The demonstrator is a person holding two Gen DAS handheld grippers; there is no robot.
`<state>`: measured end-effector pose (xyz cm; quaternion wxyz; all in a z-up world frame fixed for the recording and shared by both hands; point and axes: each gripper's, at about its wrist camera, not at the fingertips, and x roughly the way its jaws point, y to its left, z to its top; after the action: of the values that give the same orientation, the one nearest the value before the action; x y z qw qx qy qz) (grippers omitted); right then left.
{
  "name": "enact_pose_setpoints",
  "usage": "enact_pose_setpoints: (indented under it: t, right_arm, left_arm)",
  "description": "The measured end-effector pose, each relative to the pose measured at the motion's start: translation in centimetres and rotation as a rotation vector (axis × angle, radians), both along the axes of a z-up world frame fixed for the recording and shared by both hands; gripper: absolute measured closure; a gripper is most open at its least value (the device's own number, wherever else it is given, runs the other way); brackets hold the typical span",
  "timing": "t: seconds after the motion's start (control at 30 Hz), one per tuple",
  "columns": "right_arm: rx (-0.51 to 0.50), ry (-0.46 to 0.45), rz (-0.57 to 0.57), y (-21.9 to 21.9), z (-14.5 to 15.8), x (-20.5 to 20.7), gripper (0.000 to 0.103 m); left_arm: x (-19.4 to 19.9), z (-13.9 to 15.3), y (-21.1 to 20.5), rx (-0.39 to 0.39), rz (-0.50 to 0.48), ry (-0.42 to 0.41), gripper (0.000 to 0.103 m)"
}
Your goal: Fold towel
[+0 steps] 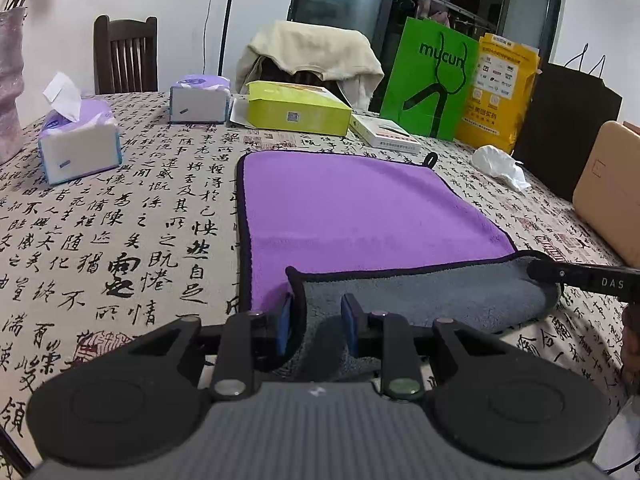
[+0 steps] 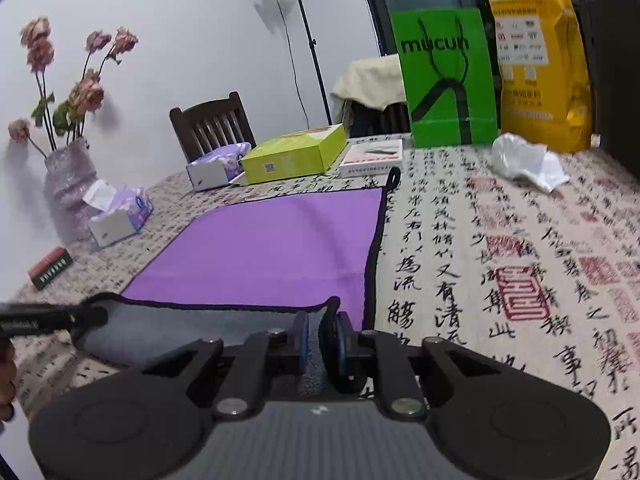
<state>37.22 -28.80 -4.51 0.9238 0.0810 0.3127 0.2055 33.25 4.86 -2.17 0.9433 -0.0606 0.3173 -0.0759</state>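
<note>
A purple towel [image 1: 352,208] with a grey underside and black trim lies on the calligraphy tablecloth; it also shows in the right wrist view [image 2: 272,248]. Its near edge is lifted and turned over, showing a grey flap [image 1: 420,296]. My left gripper [image 1: 318,320] holds the flap's near left corner between its blue pads, jaws partly apart around the cloth. My right gripper [image 2: 322,336] is shut on the near right corner [image 2: 332,308]. Each gripper's black finger shows at the other view's edge: the right one [image 1: 576,276], the left one [image 2: 52,318].
Two tissue packs [image 1: 80,140] [image 1: 200,98], a lime box [image 1: 296,108], a white box [image 1: 384,130], green [image 1: 430,76], yellow and black bags and a crumpled white bag [image 1: 500,166] line the table's far side. A vase of flowers [image 2: 68,184] and a small red box [image 2: 50,268] stand left.
</note>
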Motion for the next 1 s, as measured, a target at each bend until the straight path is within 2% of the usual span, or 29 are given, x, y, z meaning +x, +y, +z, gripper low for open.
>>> enact_pose_setpoints:
  t: [0.07, 0.1, 0.2, 0.3, 0.47, 0.73, 1.0]
  right_arm:
    - [0.013, 0.008, 0.001, -0.1, -0.2, 0.2, 0.087]
    - [0.014, 0.008, 0.003, -0.1, -0.2, 0.3, 0.087]
    - [0.006, 0.013, -0.003, -0.1, -0.6, 0.5, 0.087]
    - [0.010, 0.022, -0.005, -0.3, -0.8, 0.6, 0.090]
    - [-0.032, -0.010, 0.003, 0.1, -0.1, 0.2, 0.097]
    - [-0.072, -0.050, 0.018, 0.7, 1.6, 0.5, 0.098]
    - [-0.069, -0.087, 0.010, 0.9, 2.8, 2.3, 0.098]
  left_arm:
    - [0.1, 0.0, 0.2, -0.007, 0.003, 0.001, 0.078]
    - [0.2, 0.0, 0.2, -0.008, 0.005, -0.001, 0.085]
    - [0.3, 0.0, 0.3, 0.006, 0.013, 0.006, 0.093]
    - [0.4, 0.0, 0.5, 0.015, 0.019, 0.005, 0.097]
    - [0.1, 0.3, 0.4, 0.018, 0.016, -0.014, 0.098]
    - [0.7, 2.2, 0.3, 0.036, 0.009, -0.066, 0.099]
    - [2.6, 3.6, 0.7, 0.035, 0.006, -0.101, 0.099]
